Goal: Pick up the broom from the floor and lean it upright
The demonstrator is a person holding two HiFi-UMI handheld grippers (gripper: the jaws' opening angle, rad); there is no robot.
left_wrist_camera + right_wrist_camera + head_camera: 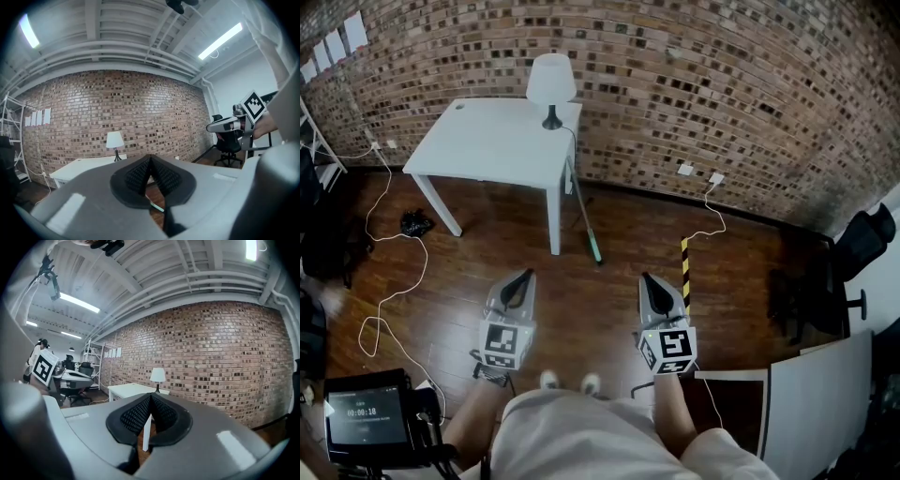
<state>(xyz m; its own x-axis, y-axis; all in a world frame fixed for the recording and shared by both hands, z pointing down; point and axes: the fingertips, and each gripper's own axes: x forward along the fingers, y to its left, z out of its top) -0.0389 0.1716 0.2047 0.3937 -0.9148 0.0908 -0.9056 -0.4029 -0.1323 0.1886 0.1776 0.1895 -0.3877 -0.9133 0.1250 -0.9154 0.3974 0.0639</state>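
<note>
Broom [584, 217] slants beside the front right leg of the white table [487, 141], green end down on the wooden floor [581, 314] and thin handle reaching up to the tabletop's edge. Whether it lies flat or leans there cannot be told. Both tools are held well short of it. The left gripper [523, 277] has its ribbed black pads pressed together on nothing, and the right gripper [647, 278] is likewise closed and empty.
</note>
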